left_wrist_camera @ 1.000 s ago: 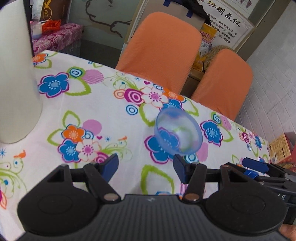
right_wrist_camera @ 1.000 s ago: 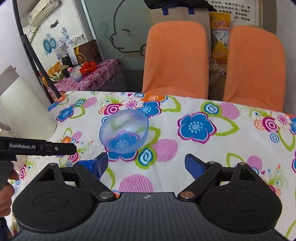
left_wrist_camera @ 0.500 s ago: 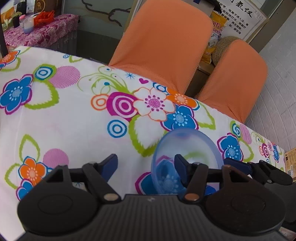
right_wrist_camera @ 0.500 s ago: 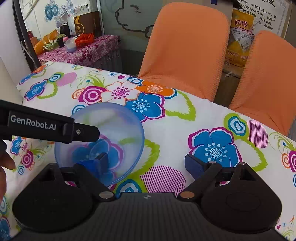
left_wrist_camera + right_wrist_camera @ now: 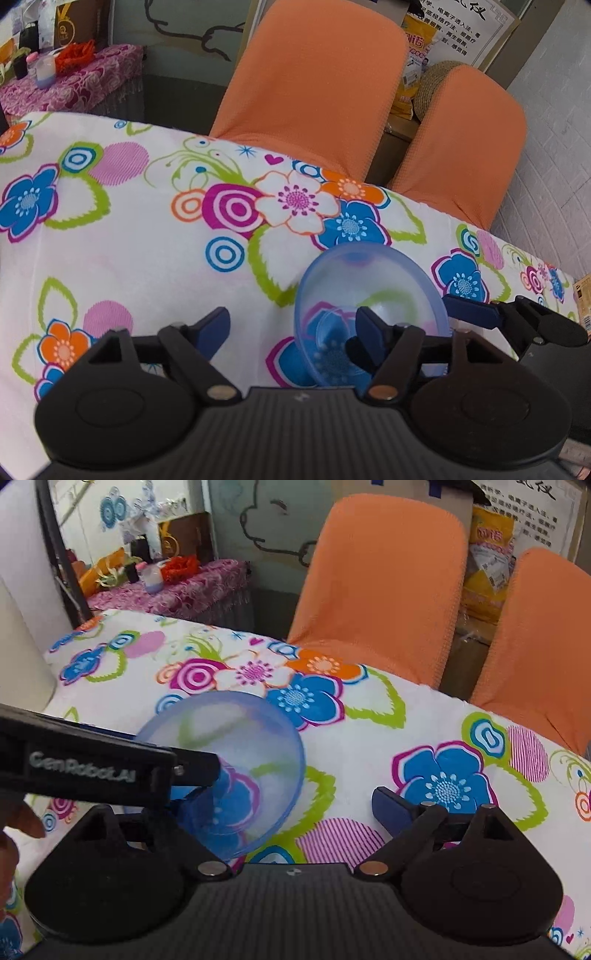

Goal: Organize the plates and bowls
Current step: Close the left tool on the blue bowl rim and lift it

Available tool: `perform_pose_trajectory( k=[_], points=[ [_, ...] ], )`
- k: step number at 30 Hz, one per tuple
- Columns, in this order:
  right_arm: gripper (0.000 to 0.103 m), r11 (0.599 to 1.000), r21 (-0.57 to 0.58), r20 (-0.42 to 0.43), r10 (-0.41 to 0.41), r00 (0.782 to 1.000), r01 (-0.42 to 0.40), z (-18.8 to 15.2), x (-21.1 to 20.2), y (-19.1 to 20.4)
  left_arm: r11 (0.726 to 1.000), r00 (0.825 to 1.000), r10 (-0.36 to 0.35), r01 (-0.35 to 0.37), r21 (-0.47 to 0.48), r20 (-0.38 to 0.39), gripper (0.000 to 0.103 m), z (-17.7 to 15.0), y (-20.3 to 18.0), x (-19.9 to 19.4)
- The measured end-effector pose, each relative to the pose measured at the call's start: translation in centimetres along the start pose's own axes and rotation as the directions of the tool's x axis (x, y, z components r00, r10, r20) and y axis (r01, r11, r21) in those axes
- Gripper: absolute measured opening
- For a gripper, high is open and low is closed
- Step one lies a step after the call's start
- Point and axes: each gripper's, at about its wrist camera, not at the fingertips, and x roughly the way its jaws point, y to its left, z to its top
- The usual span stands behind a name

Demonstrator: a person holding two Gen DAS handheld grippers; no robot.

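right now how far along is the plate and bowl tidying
Nothing looks organized yet. The only dish in view is one translucent blue bowl on the floral tablecloth. In hand: both open claws, left claw and right claw, are closing in on it, each with one finger inside the rim. Gripping, lifting and placing remain.

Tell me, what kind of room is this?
Probably a dining corner in a home or small shop. A table under a flowered tablecloth holds a clear blue bowl, two orange-covered chairs stand behind it, and a side table carries household clutter.
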Motion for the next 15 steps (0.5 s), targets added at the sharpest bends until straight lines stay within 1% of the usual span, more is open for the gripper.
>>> perform_pose_trajectory(
  k=[1, 3, 4, 6, 7, 9, 10, 11, 12, 13, 15],
  points=[
    [0.081, 1.000, -0.022, 0.017, 0.015, 1.000, -0.015, -0.1, -0.3, 0.4, 1.000, 1.000, -0.017, 0.017, -0.012, -0.008, 0.068, 0.1, 0.1, 0.0],
    [0.080, 0.999, -0.051, 0.011, 0.018, 1.000, -0.018, -0.3, -0.3, 1.1, 0.999, 0.999, -0.032, 0.032, -0.016, -0.015, 0.068, 0.2, 0.1, 0.0],
    [0.078, 0.999, -0.048, 0.009, 0.026, 1.000, -0.026, -0.4, -0.2, 1.1, 1.000, 1.000, -0.028, 0.028, -0.010, -0.013, 0.068, 0.1, 0.0, 0.0],
    [0.077, 0.998, -0.021, -0.004, 0.062, 0.998, -0.062, -0.8, 0.0, 0.9, 1.000, 1.000, -0.012, 0.012, -0.002, -0.007, 0.064, -0.1, -0.2, -0.1],
    [0.077, 0.996, -0.012, -0.009, 0.083, 0.997, -0.083, -0.9, 0.0, 1.0, 1.000, 1.000, -0.010, 0.010, -0.001, -0.005, 0.050, -0.1, -0.3, -0.1],
    [0.075, 0.994, -0.028, -0.013, 0.109, 0.994, -0.109, -1.1, -0.3, 1.6, 1.000, 1.000, 0.006, -0.006, 0.010, -0.005, 0.030, -0.1, -0.4, -0.2],
    [0.075, 0.992, -0.025, -0.017, 0.126, 0.992, -0.126, -1.1, -0.4, 1.9, 1.000, 1.000, 0.001, -0.001, 0.008, -0.011, 0.029, 0.0, -0.4, -0.2],
    [0.075, 0.989, -0.012, -0.019, 0.148, 0.989, -0.148, -1.0, -0.6, 2.1, 1.000, 1.000, -0.008, 0.008, 0.001, -0.016, 0.025, 0.0, -0.3, -0.3],
    [0.075, 0.987, -0.020, -0.030, 0.157, 0.987, -0.157, -0.9, -0.8, 2.6, 1.000, 0.999, -0.022, 0.022, -0.009, -0.029, 0.024, 0.0, -0.2, -0.3],
    [0.075, 0.987, -0.026, -0.033, 0.159, 0.987, -0.160, -0.9, -1.0, 3.0, 0.999, 0.999, -0.038, 0.037, -0.014, -0.035, 0.024, -0.1, -0.3, -0.6],
    [0.075, 0.986, -0.029, -0.044, 0.166, 0.985, -0.167, -0.9, -1.5, 3.4, 0.999, 0.998, -0.052, 0.052, 0.007, -0.041, 0.024, -0.3, -0.6, -1.2]
  ],
)
